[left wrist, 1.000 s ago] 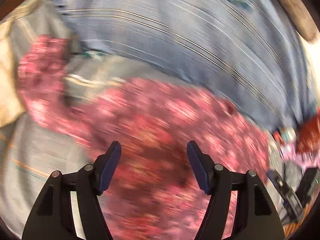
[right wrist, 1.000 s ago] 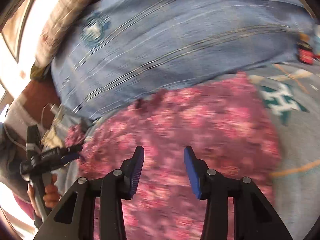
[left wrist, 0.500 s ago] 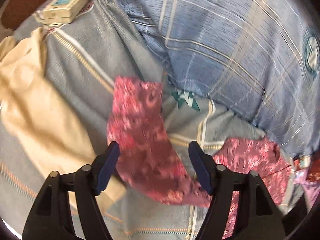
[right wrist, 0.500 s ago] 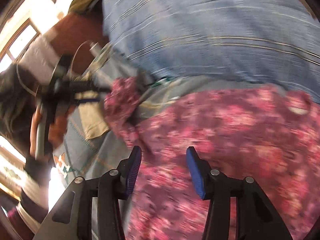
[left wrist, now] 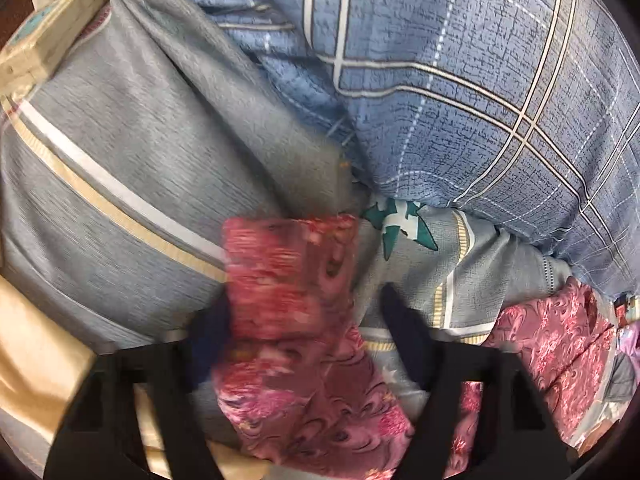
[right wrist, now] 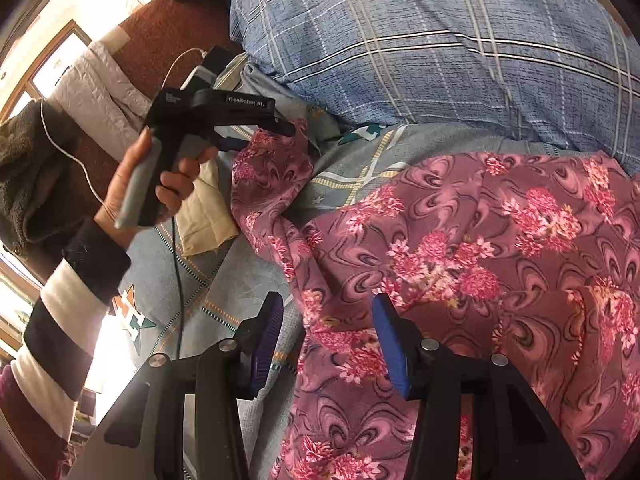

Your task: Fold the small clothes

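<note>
- Left wrist view: left gripper (left wrist: 304, 336) blurred at the bottom of the frame, jaws wide apart, a strip of the pink floral garment (left wrist: 288, 280) lying between them without being pinched
- Same view: garment strip running up from the bottom centre to mid-frame, its top edge resting against a fold of the grey striped bedsheet (left wrist: 120, 152)
- Upper right of the frame filled by a blue checked pillow (left wrist: 460, 80), bulging over the sheet just above the garment
- Cream cloth (left wrist: 32, 364) at the lower left edge, beside the left finger; more of the floral fabric at the lower right
- Right wrist view: right gripper (right wrist: 326, 344) at the bottom centre, blue pads parted, nothing clamped, hovering over the garment's left edge
- Pink floral garment (right wrist: 460, 264) spread across the right and lower half of the frame on the bedsheet (right wrist: 176, 280), one narrow end reaching up to mid-left
- Left gripper (right wrist: 256, 128) at the upper left, held by the left hand (right wrist: 156, 176), its tips at that raised end of the garment; cannot tell contact from here
- Blue checked pillow (right wrist: 400, 40) across the top; cream cloth (right wrist: 204, 212) and a dark cable (right wrist: 178, 280) below the hand
</note>
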